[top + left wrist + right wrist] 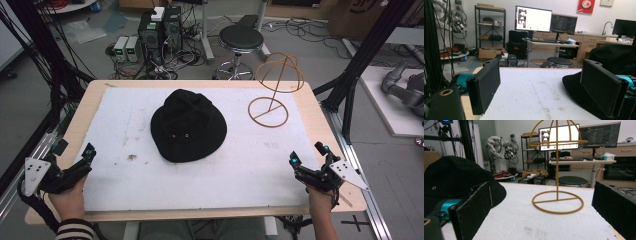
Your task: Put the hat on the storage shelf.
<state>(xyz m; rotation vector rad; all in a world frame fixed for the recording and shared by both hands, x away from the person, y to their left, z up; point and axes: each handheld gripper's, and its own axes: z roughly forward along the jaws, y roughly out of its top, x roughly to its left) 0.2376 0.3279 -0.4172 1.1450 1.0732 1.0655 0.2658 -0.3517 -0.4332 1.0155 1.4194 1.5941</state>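
A black hat [188,126] lies crown up in the middle of the surface [210,175], on its white sheet. Far right of it stands a wire hat stand [274,87] — a ring base, a thin post and a domed cage on top. The left tongs [89,156] sit at the near left corner and the right tongs [307,155] at the near right corner, both well apart from the hat. Both are spread wide with nothing between them; in the left gripper view the pads [484,87] frame bare sheet with the hat's brim [579,87] just past the right one, and in the right gripper view the hat [454,182] sits to the left and the stand [557,170] dead ahead.

The work looks to be at its start: reach in and take the hat, most likely to set it on the stand. To do it well, I would bring each pair of tongs to opposite sides of the brim, slide one pad under the soft edge and pinch firmly — the felt will droop if held from one side alone. Lift level, carry it over the cage and lower the crown straight down, since the stand looks light and may tip under a sideways nudge.

No brand or label can be read on the hat or stand; the writing on the far monitors is too small to make out.
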